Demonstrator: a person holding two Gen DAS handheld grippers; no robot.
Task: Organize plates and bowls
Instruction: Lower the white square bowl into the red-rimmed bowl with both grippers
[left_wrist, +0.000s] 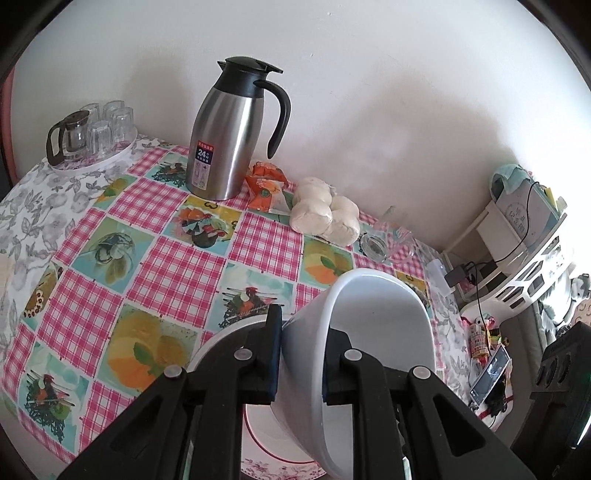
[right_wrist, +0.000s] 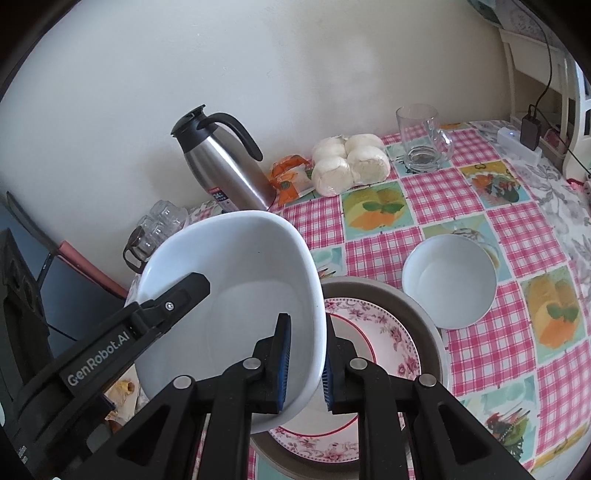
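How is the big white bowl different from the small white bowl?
The big bowl is held tilted above the flowered plate by the left gripper and the right gripper. The small bowl sits upright on the table, untouched. Both are plain white and empty.

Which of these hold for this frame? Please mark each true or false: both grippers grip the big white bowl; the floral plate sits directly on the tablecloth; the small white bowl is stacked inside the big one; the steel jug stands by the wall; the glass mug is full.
1. Both the left gripper and the right gripper clamp the rim of the big white bowl. True.
2. The floral plate sits directly on the tablecloth. False: it lies inside a grey dish.
3. The small white bowl is stacked inside the big one. False: it stands alone on the cloth.
4. The steel jug stands by the wall. True.
5. The glass mug is full. False: it looks empty.
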